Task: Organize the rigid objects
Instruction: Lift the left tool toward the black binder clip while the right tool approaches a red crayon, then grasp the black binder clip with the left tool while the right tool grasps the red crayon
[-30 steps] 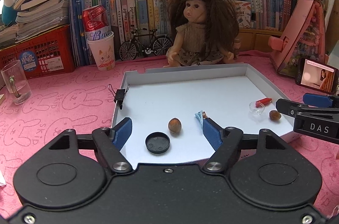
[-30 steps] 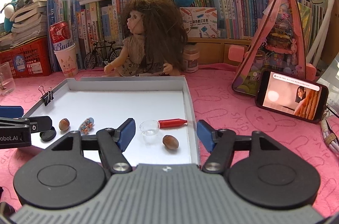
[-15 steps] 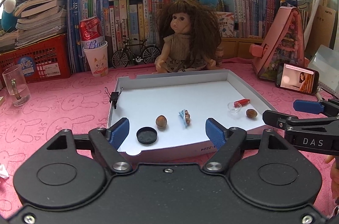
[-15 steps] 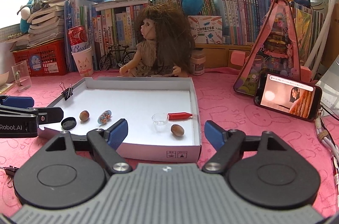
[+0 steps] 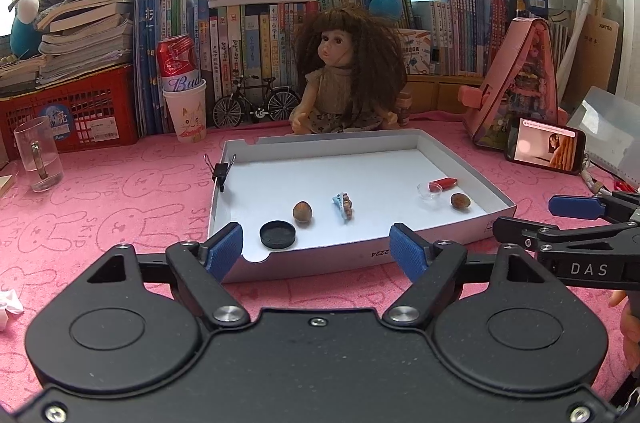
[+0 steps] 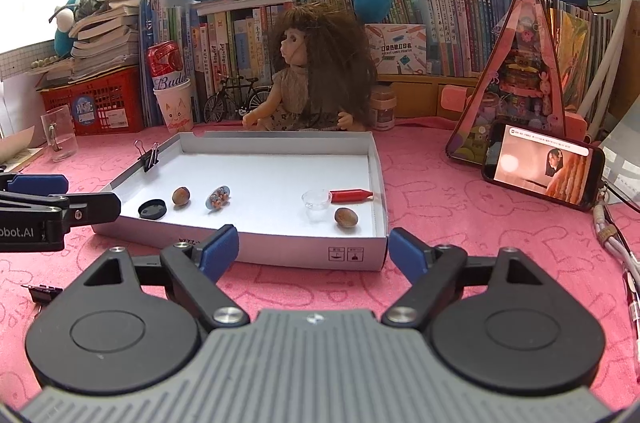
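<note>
My left gripper (image 5: 316, 249) hangs just short of the near wall of the white tray (image 5: 464, 159), its blue fingers (image 5: 224, 251) spread wide with nothing between them; they have just been opening. My right gripper (image 6: 312, 247) sits beside it at the tray's near right corner, fingers (image 6: 404, 249) likewise wide and empty, also just opened further — each one shows at the edge of the other's view.

The tray rests on the pink table (image 5: 112, 199), and the small rigid things all lie inside it. Near the front left is a black round cap (image 5: 277, 234), with a brown nut (image 5: 302, 211) just beside it to the right. A little further right lies a small blue clip with beads (image 5: 343, 206). Toward the right wall a small clear cup (image 5: 429, 191) touches the end of a red crayon-like stick (image 5: 443, 182), and a second brown nut (image 5: 460, 201) sits just in front of them. A black binder clip (image 5: 220, 170) is clamped upright on the tray's left wall.

Behind the tray sits a curly-haired doll (image 5: 344, 75), with a model bicycle (image 5: 256, 103) to its left and rows of books behind. A phone (image 5: 546, 151) with a lit screen leans to the right of the tray, and a glass mug (image 5: 38, 153) stands well apart on the left.
</note>
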The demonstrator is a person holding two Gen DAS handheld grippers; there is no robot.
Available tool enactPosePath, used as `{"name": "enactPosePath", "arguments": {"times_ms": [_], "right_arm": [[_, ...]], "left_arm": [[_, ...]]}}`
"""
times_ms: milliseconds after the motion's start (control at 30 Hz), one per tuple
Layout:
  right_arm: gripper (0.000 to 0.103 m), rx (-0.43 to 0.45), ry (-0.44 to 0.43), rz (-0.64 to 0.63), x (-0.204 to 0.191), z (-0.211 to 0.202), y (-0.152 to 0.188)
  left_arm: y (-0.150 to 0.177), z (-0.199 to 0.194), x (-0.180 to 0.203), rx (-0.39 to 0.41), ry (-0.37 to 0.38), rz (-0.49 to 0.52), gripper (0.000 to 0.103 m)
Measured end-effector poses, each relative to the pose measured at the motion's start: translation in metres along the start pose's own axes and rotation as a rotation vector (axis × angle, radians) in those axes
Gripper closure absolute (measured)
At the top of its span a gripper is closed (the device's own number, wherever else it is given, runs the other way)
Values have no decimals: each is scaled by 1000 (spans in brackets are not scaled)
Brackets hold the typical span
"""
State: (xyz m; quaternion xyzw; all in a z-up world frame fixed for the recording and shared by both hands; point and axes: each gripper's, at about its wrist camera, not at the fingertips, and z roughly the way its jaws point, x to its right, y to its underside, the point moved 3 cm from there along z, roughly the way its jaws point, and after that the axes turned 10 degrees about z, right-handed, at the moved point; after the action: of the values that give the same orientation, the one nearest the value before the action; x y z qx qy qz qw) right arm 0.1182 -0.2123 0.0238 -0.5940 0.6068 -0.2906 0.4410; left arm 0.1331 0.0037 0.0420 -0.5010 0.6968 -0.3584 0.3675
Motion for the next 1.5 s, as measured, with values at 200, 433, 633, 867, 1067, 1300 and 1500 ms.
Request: {"name": "enactPosePath", "arguments": {"times_ms": [200,433,633,867,1067,1300,1500], "right_arm": [[13,-3,5,5,6,-10,11],[12,-19,15,3,7,-15,30],[10,-18,42,37,7,-16,46],[6,3,68,20,2,-21,60],[1,7,80,20,0,-24,68],[1,16,100,27,-6,-23,71],[1,18,124,31,-13,-21,72]], "left_arm": [[17,-11,-3,-2,-1,-3,24],[35,-27,-5,0,-18,11,24],[54,-36,-6,-12,-30,-9,24],[73,-46,-8,-22,-77,-2,24],[87,-51,-16,-46,-108,-21,26],[95,-51,-24,-64,-121,-136,38],[95,-44,-20,-73,-131,-184,54]]}}
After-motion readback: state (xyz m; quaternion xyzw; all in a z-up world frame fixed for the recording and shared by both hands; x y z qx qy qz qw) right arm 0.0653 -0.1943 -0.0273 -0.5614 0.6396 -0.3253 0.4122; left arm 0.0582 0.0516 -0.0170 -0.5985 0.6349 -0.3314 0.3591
